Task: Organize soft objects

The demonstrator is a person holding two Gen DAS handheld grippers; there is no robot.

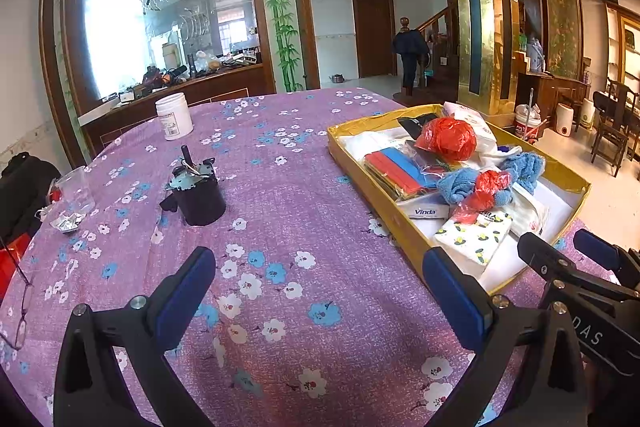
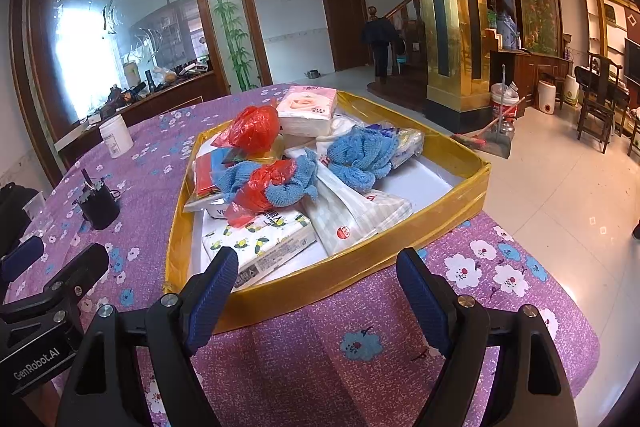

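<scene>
A yellow-rimmed shallow box (image 2: pixel 360 267) (image 1: pixel 360 183) sits on the purple floral tablecloth. It holds blue knitted cloths (image 2: pixel 360 151) (image 1: pixel 524 167), red plastic bags (image 2: pixel 256 127) (image 1: pixel 448 139), tissue packs (image 2: pixel 260 239) (image 1: pixel 476 235) and a pink tissue pack (image 2: pixel 308 107). My right gripper (image 2: pixel 316 275) is open and empty, at the box's near rim. My left gripper (image 1: pixel 320 279) is open and empty over bare tablecloth, left of the box. The right gripper also shows in the left wrist view (image 1: pixel 568 251).
A black cup (image 1: pixel 198 195) (image 2: pixel 98 207) holding small items, a white jar (image 1: pixel 173 115) (image 2: pixel 115 135) and a clear plastic cup (image 1: pixel 76 189) stand on the table's left. Glasses (image 1: pixel 18 307) lie at the left edge. The table edge drops to the tiled floor on the right.
</scene>
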